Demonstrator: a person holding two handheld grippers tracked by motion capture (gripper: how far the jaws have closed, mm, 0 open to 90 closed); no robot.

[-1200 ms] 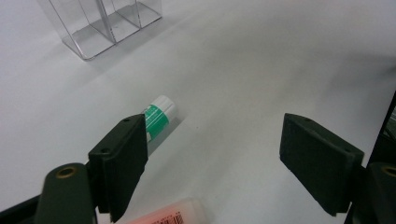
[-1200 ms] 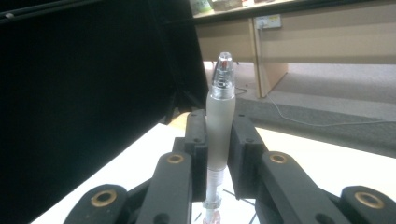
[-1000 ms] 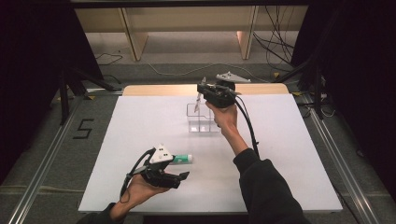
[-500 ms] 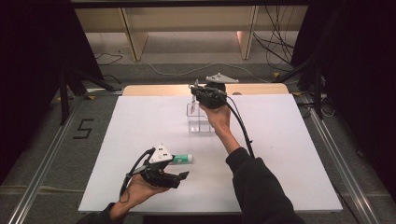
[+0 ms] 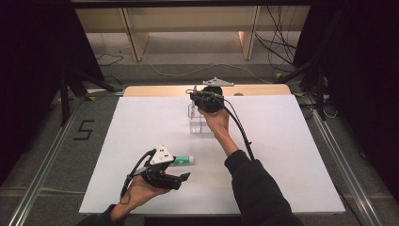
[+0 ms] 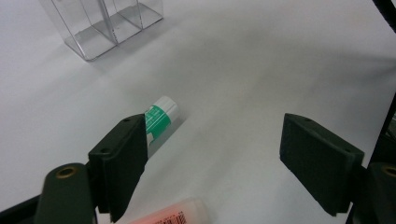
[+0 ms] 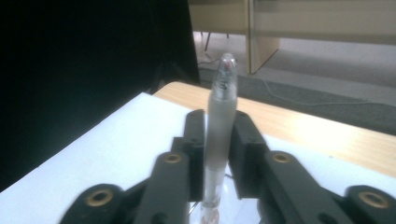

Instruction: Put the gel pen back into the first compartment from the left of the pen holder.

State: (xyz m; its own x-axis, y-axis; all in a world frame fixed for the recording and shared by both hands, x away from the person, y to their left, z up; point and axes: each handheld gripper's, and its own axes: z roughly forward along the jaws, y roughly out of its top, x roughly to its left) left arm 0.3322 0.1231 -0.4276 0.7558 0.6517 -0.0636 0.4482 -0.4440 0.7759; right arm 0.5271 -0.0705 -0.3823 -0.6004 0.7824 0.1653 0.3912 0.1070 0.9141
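1. My right gripper (image 5: 196, 92) hangs over the clear organiser (image 5: 199, 121) at the far middle of the white counter (image 5: 291, 155), a frosted pen (image 7: 220, 130) standing upright between its two black jaws.
2. In the right gripper view the jaws flank the pen closely on both sides; they have just been easing apart, and I cannot tell whether the pads press on the barrel.
3. The pen's lower end dips toward the organiser below the gripper, its clear tip pointing up; which compartment it sits over, I cannot tell.
4. My left gripper (image 5: 181, 178) rests low near the counter's front edge, jaws spread wide with nothing between them.
5. A green-and-white tube (image 6: 160, 117) lies on its side on the counter just beyond the left gripper, partly hidden behind one jaw in the left gripper view.
6. A pale tube with an orange label (image 6: 173, 214) lies at the bottom edge of that same view, close under the gripper.
7. The organiser's clear compartments stand well apart from the green-and-white tube.
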